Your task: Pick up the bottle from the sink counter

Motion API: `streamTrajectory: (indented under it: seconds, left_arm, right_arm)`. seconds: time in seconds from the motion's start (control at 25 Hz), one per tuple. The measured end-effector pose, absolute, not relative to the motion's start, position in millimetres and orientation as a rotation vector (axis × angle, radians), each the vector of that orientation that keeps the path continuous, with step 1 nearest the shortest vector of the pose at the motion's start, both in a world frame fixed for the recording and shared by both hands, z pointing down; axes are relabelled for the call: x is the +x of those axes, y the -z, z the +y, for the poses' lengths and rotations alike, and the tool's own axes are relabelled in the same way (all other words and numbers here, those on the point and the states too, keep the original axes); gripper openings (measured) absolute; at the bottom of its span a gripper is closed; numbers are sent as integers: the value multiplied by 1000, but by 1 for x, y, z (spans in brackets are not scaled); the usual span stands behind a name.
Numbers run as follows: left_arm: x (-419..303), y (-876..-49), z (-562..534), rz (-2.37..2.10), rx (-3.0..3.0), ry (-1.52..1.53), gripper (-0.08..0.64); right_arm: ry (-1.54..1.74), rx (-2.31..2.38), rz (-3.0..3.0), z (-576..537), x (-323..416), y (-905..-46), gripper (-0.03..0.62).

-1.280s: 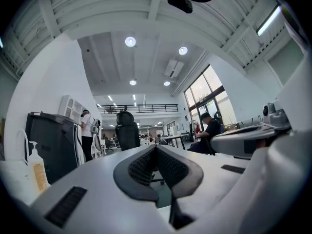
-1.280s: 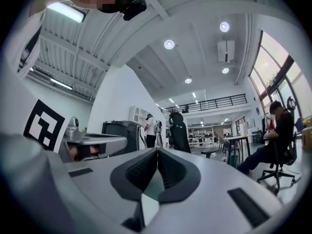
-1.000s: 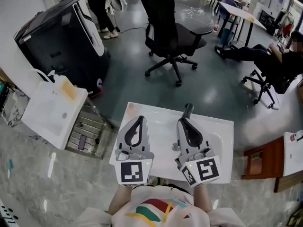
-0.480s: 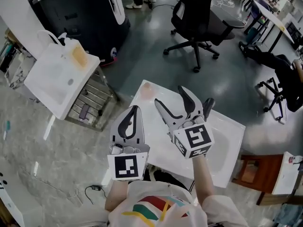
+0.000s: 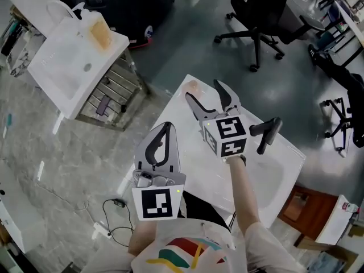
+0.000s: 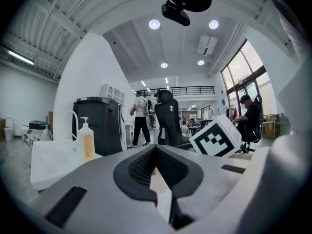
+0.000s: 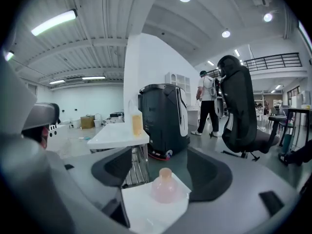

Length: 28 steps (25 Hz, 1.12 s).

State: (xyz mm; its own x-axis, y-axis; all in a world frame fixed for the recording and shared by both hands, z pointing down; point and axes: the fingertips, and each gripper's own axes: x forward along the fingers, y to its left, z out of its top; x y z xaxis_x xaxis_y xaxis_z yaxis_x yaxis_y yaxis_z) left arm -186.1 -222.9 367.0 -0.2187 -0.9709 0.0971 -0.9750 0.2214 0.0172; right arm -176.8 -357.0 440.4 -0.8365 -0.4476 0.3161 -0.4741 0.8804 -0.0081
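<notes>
A small pink bottle [image 5: 192, 86] [image 7: 165, 186] stands at the far corner of the white sink counter [image 5: 187, 169] [image 7: 146, 213]. My right gripper [image 5: 205, 92] hovers over the counter just short of the bottle. Its jaws have just been opening and stand wide, with nothing between the pads; in the right gripper view the bottle sits centred ahead of them. My left gripper [image 5: 166, 128] is nearer me, at the counter's left edge, with its jaws shut and empty. In the left gripper view the right gripper's marker cube [image 6: 217, 136] shows to the right.
A black faucet [image 5: 267, 132] rises from the counter at right. A second white sink unit [image 5: 74, 61] [image 7: 119, 133] carries an orange soap dispenser [image 5: 102, 36] [image 7: 137, 122] [image 6: 86, 140]. Beyond it are a black machine [image 7: 163, 126], office chairs [image 5: 261, 16] [image 7: 239, 116] and a standing person [image 7: 207, 101].
The right gripper went from shut to wide open and moved forward and left toward the pink bottle. The left gripper shifted slightly. The head view swung left and down.
</notes>
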Motion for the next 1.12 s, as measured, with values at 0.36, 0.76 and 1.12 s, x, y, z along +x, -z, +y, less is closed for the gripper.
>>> streamTrajectory:
  seconds: [0.36,0.76,1.12]
  left_arm:
    - [-193,-413,-229,-2337,1835,-103,18]
    - [-204,-440,-229,-2324,1780,-117,18]
    - [-211,-449,-227,-2327,1757,-123,18]
  right_arm:
    - [-206,669,-2612,-387,-210,-525,387]
    - [-235,662,-2492,-394,-225,-587,387]
    - [-226,661,-2431,-396,-225,-612,387]
